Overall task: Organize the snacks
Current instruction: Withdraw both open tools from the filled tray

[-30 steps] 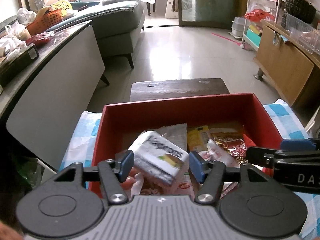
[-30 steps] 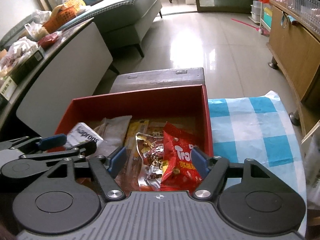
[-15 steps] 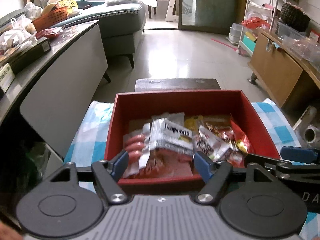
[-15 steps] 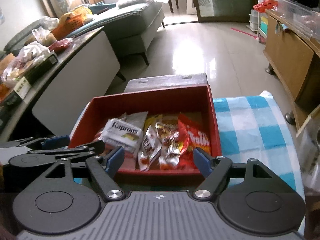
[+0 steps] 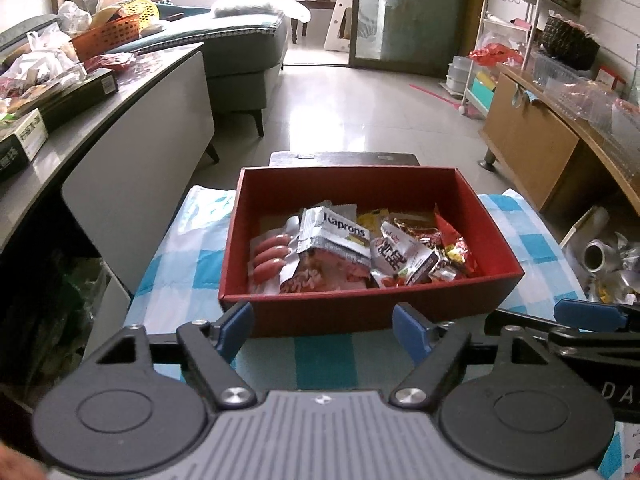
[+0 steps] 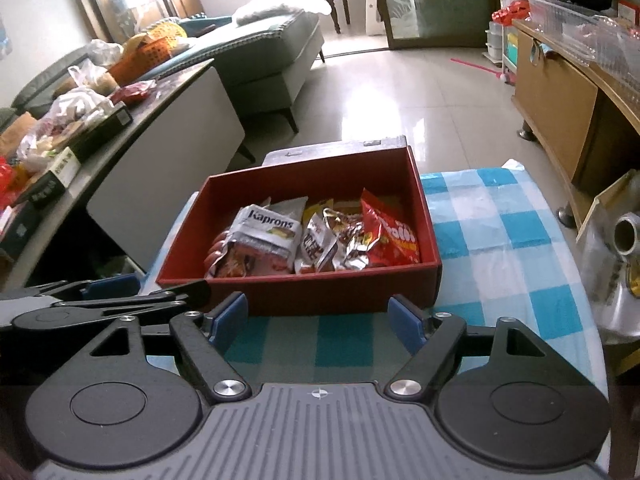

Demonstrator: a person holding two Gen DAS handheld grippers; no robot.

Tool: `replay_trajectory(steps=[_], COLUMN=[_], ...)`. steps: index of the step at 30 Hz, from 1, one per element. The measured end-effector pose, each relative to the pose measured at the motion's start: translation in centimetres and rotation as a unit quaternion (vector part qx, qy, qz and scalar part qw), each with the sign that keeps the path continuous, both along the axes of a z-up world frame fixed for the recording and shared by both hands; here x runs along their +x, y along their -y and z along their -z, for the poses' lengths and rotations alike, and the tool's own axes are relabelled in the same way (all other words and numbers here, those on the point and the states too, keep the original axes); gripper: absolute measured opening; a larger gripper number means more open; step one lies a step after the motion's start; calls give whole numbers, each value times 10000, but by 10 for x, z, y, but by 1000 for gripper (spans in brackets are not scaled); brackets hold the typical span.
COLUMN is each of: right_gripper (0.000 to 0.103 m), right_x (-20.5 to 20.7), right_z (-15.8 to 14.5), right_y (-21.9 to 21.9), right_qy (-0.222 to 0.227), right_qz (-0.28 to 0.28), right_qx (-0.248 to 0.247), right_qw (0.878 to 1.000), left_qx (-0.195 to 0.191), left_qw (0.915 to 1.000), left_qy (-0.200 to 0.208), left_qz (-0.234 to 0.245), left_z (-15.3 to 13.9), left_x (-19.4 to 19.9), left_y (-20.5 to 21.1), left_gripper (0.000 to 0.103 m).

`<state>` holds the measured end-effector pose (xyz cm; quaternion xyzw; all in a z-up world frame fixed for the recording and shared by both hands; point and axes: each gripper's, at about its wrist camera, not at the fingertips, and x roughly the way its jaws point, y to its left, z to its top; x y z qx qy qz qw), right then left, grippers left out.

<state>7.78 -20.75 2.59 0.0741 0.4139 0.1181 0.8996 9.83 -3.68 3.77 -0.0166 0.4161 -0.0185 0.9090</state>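
A red box (image 5: pixel 360 312) sits on the blue checked tablecloth (image 5: pixel 180 264) and holds several snack packets: a white Kaprons pack (image 5: pixel 340 236), a pack of sausages (image 5: pixel 270 258) and a red chip bag (image 6: pixel 394 236). The box also shows in the right wrist view (image 6: pixel 304 294). My left gripper (image 5: pixel 326 332) is open and empty, just in front of the box's near wall. My right gripper (image 6: pixel 316 320) is open and empty, also in front of the box, to the right of the left one.
A grey counter (image 5: pixel 120 92) with boxes and bags runs along the left. A dark stool (image 5: pixel 344 158) stands behind the box. A wooden cabinet (image 5: pixel 532 148) and foil rolls (image 5: pixel 596 254) are at the right. A sofa (image 5: pixel 244 48) stands further back.
Both grippers have pulled back and up out of the box. The packets they were over now lie loose inside it, and the whole box has come into view.
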Motion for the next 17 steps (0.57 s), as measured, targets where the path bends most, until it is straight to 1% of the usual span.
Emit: replay_trajectory(steps=[2,8,17], right_gripper=[83,83,84], right_x=[-4,-10,-12], right_z=[0,-2,-3], right_y=[-1,-4,-6], right_qy=[6,39,54], right_qz=[-19,-72,-116], right_qx=[0,25,24], right_qw=[10000,10000,9999], left_qx=[13,15,127], left_qw=[10000,9999,9995], left_qy=[35,105,244], left_qz=[-12,-67,-137], left_z=[0,-3,-5], left_x=[-4,-11,-17], left_y=[-1,-5,-4], left_gripper=[75,76,76])
